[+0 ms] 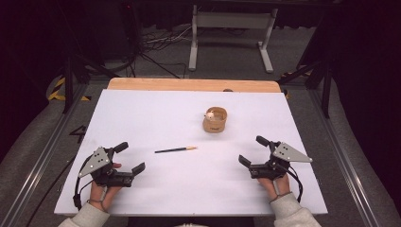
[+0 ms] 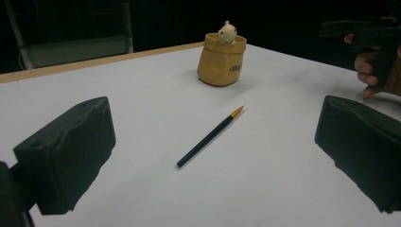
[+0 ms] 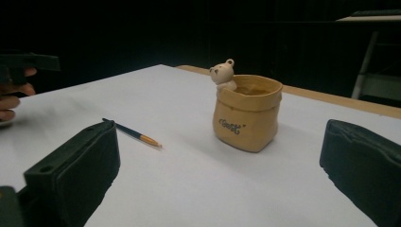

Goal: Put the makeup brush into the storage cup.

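A dark pencil [image 1: 175, 150] with a yellow-orange tip lies flat near the middle of the white table [image 1: 156, 109]. Behind it and to the right stands a tan sack-shaped cup [image 1: 215, 119] with a small white bear figure on its rim. My left gripper [image 1: 130, 157] rests open at the front left, apart from the pencil [image 2: 210, 136]. At the front right my right gripper [image 1: 252, 150] is open too, with nothing between its jaws. The cup [image 2: 221, 59] and the cup [image 3: 246, 112] appear ahead of each gripper; the pencil [image 3: 133, 133] lies left of the cup.
A wooden strip [image 1: 189, 85] runs along the table's far edge. Beyond it stand a white metal frame [image 1: 231, 33] and cables on the grey floor. Dark stands flank the table at both sides.
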The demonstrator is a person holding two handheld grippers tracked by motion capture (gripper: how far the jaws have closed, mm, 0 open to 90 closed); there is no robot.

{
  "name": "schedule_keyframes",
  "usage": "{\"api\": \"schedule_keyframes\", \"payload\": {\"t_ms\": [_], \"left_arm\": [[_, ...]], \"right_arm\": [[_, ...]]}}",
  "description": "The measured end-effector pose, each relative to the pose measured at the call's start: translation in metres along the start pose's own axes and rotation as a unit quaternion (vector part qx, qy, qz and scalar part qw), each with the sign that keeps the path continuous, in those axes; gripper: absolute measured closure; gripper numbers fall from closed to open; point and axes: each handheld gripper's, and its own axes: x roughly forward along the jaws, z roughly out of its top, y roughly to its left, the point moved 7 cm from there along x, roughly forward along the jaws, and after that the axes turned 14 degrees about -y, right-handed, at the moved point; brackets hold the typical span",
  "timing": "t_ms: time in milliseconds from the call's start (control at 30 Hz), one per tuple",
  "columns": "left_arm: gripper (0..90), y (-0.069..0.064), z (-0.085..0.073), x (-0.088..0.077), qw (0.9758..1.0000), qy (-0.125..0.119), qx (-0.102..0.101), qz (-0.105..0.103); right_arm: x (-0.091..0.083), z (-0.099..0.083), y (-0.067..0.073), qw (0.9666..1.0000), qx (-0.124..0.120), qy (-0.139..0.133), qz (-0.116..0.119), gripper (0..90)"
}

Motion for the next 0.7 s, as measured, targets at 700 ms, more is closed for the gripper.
{"api": "schedule_keyframes", "payload": {"t_ms": [700], "left_arm": [[0.0, -0.0017, 0.0069, 0.0074, 0.9998, 0.008, -0.019, -0.008]], "right_arm": [[0.0005, -0.0034, -0.0003, 0.9993, -0.03, 0.021, -0.011, 0.0]]}}
